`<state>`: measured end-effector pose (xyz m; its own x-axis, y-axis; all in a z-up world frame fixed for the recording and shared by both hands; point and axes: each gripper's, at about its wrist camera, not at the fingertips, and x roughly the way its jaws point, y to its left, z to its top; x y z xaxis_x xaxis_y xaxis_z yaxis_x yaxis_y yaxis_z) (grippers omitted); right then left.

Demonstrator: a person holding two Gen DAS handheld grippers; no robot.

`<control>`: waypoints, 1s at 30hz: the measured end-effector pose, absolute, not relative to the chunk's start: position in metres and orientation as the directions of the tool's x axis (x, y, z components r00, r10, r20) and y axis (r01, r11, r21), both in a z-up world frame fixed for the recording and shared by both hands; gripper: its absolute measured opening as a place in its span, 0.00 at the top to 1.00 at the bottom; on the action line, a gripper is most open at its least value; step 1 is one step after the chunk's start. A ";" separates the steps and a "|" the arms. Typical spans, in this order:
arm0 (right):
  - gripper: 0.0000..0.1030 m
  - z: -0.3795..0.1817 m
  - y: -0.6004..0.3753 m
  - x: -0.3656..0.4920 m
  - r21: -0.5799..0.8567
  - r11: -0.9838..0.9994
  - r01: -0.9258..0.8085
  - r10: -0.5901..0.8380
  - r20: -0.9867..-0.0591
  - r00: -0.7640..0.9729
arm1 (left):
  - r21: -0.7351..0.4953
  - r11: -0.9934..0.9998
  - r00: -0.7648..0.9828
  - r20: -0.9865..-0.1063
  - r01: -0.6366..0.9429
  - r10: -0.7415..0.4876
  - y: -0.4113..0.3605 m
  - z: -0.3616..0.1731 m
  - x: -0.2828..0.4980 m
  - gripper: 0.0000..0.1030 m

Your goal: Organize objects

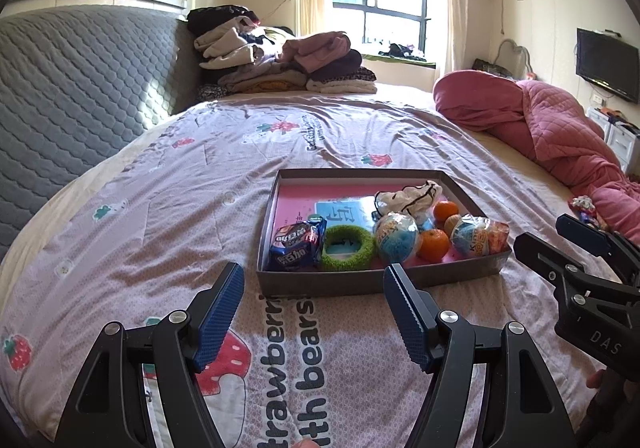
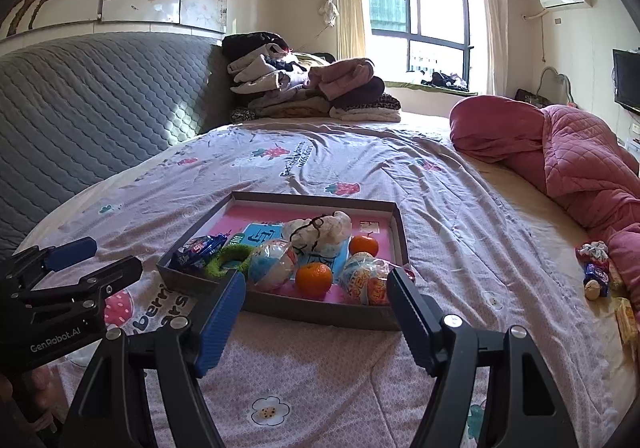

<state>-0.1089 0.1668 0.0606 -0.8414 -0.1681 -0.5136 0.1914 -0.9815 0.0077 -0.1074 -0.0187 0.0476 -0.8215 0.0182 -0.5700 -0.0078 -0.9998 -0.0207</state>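
Shallow grey cardboard tray (image 1: 376, 282) of round orange tangerines (image 1: 434, 244) and wrapped snacks on floral bedsheet (image 1: 160, 207), left tool (image 1: 314, 312) and right tool (image 2: 316, 314) wide open, empty; likely risks: tipping tray, rolling fruit.

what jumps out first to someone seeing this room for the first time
A shallow grey tray sits mid-bed on the strawberry-print sheet, packed with mandarins, wrapped toy eggs and a green fuzzy ring. A bunched pink quilt lies at the right, and folded clothes are stacked by the grey headboard.
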 end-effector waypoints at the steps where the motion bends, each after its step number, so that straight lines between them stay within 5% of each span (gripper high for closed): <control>1: 0.30 0.059 0.167 -0.110 0.009 -0.982 0.187 -0.164 -0.517 -0.840 | -0.021 -1.000 -0.819 -0.574 -0.009 0.020 -0.018 0.046 -0.108 0.29; 30: 0.30 0.011 0.180 -0.120 0.034 -0.987 0.156 -0.145 -0.595 -0.790 | -0.028 -1.000 -0.766 -0.643 0.000 0.018 -0.013 0.001 -0.122 0.29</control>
<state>-0.1199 0.1804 0.0107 -0.7903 -0.1452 -0.5953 0.1556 -0.9872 0.0342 -0.1225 -0.0133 0.0007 -0.7658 0.0177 -0.6428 0.0003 -0.9996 -0.0278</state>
